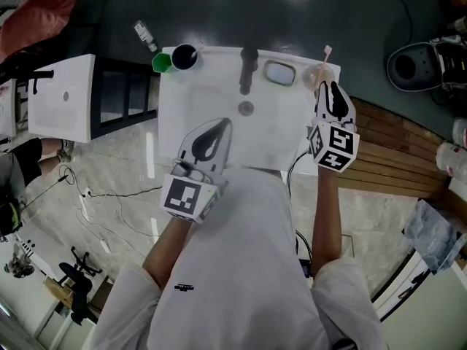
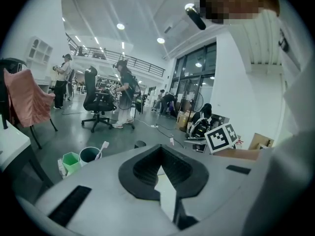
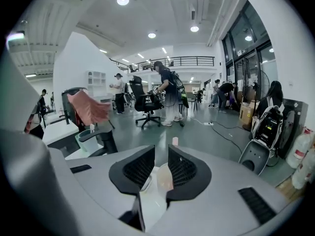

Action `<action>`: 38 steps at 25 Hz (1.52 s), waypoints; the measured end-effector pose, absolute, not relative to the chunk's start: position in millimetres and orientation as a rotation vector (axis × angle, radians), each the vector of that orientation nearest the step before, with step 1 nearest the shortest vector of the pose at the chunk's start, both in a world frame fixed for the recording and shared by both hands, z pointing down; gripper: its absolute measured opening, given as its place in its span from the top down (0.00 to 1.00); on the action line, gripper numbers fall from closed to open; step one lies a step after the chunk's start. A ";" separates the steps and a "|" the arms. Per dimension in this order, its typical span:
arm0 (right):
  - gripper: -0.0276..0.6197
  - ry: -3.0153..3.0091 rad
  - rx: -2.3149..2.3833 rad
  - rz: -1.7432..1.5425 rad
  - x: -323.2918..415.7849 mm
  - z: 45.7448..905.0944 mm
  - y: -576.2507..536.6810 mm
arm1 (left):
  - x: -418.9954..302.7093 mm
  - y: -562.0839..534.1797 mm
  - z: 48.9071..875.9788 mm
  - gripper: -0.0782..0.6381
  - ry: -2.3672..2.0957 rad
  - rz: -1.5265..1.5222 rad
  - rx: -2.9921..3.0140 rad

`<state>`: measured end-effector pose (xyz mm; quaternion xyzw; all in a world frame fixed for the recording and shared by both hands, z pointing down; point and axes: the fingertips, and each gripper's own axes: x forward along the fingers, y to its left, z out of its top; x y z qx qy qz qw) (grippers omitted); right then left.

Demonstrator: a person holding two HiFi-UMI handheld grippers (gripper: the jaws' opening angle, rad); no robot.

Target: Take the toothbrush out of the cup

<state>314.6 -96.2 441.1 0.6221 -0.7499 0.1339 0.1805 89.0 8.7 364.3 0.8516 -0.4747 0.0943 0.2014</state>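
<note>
Opening the jaws of the right tool (image 3: 161, 156) around the translucent pinkish cup (image 1: 318, 75) and the pale toothbrush (image 1: 326, 52) standing in it, at the far right corner of the white sink (image 1: 211, 93), likely lining up a pinch; holding the left tool (image 2: 160, 149) clenched, empty, aside.

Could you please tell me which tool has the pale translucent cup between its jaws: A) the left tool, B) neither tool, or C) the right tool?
C: the right tool has its opening jaws either side of the pale translucent cup, while the left tool is shut and empty at the white basin's front edge.
</note>
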 end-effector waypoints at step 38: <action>0.94 -2.030 1.806 0.441 333.3 458.6 -162.3 | 72.2 -10.8 370.2 0.89 -1.355 0.269 2.350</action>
